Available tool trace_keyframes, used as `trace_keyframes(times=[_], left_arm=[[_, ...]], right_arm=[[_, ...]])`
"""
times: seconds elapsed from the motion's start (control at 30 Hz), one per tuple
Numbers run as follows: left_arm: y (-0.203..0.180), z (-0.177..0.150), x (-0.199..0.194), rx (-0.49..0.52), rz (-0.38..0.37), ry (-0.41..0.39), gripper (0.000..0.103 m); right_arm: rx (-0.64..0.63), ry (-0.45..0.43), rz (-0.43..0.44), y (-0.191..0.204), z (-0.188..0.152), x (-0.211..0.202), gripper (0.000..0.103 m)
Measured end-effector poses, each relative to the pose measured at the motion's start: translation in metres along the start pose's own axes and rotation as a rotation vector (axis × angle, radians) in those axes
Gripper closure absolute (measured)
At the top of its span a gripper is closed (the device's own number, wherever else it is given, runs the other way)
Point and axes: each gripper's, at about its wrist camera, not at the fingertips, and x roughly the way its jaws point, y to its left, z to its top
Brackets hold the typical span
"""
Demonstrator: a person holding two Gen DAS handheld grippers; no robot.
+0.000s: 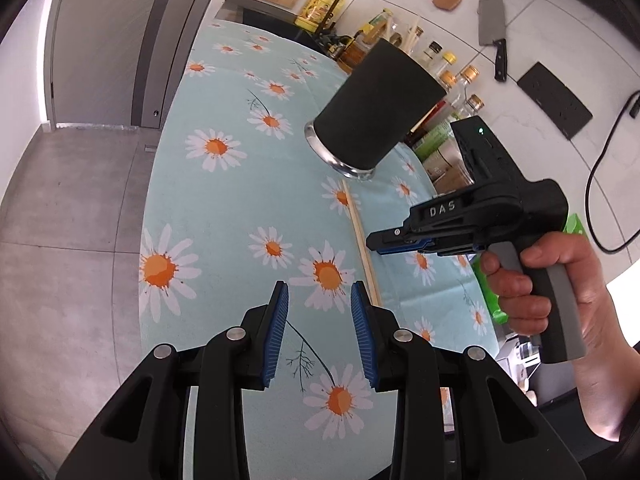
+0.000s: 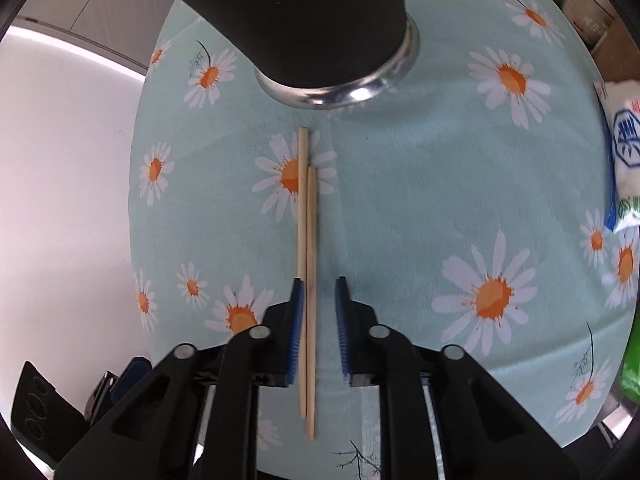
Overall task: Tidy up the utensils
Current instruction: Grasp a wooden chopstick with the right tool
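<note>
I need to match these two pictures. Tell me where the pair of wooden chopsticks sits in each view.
Left wrist view: the chopsticks lie right of centre on the daisy tablecloth, running from the black holder down toward the left claw.
Right wrist view: the chopsticks lie at centre, running down between the right claw's fingers.
Shared landmark: the black holder with its shiny metal base.

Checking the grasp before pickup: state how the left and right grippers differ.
The left gripper has only the daisy tablecloth between its pads; the right gripper straddles the two chopsticks. The left jaws stand wider apart than the right's. Both are open, black with blue pads.
</note>
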Motion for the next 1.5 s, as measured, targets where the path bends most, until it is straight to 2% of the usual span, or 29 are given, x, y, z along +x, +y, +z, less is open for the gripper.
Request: trace_keyframes(times=[0.57, 0.7, 0.87, 0.93, 1.07, 1.2, 1.4, 1.5], left_arm=[[0.022, 0.022, 0.009, 0.011, -0.095, 0.048, 0.072], [0.024, 0.028, 0.011, 0.01, -0.125, 0.06, 0.072], [0.02, 0.034, 0.016, 0.048, -0.144, 0.08, 0.072], [0.02, 0.035, 0.019, 0.047, -0.149, 0.083, 0.072], [0.02, 0.036, 0.021, 0.036, -0.158, 0.087, 0.072], [0.018, 0.034, 0.027, 0.032, -0.153, 0.107, 0.072], [0.009, 0.035, 0.034, 0.036, -0.108, 0.109, 0.072], [-0.003, 0.037, 0.038, 0.045, -0.081, 0.1, 0.072]], right_arm=[[0.036, -0.014, -0.114, 0.018, 0.005, 0.009, 0.09], [0.061, -0.004, -0.167, 0.026, 0.004, 0.01, 0.089], [0.014, -0.025, -0.267, 0.047, 0.001, 0.015, 0.089], [0.009, -0.033, -0.278, 0.051, -0.002, 0.017, 0.089], [0.006, -0.03, -0.304, 0.056, -0.003, 0.019, 0.098], [0.017, -0.015, -0.26, 0.048, -0.001, 0.017, 0.098], [0.039, 0.009, -0.15, 0.028, -0.001, 0.011, 0.098], [0.015, -0.014, -0.109, 0.019, -0.004, 0.005, 0.098]])
